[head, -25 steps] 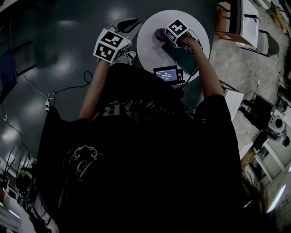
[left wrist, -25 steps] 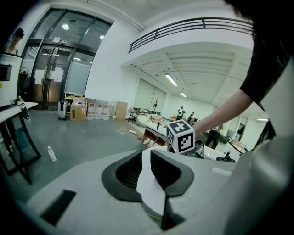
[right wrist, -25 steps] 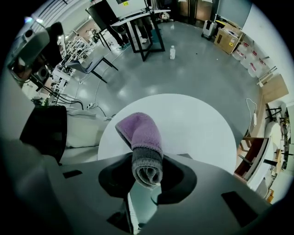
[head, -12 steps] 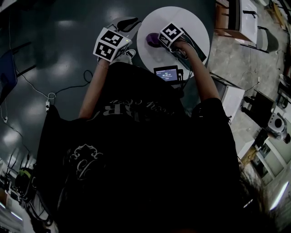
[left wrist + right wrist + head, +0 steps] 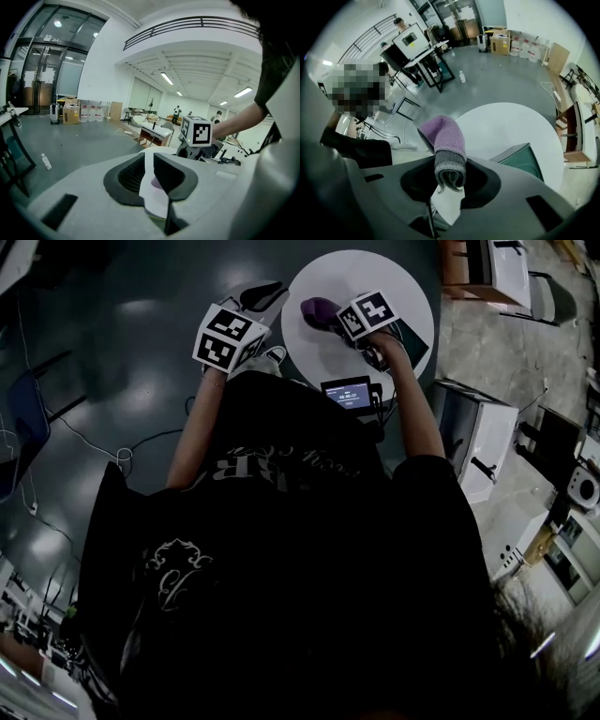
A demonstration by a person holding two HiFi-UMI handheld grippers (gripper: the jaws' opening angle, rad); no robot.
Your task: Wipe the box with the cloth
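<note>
Round table (image 5: 398, 279) beneath cloth (image 5: 444, 140), lengthwise forward from clamped right fingers (image 5: 482, 185) (left fingers (image 5: 177, 174) apart, seemingly empty)

Open lab hall: workbenches (image 5: 427, 63), cardboard boxes (image 5: 70, 114), mezzanine railing (image 5: 187, 22).

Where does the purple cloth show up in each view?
Head view: top centre, cloth over the white round table.
Left gripper view: faint purple patch in the gap between the fingers, probably it.
Right gripper view: centre, pinched between the fingers.
Shared landmark: the white round table, in all three.
</note>
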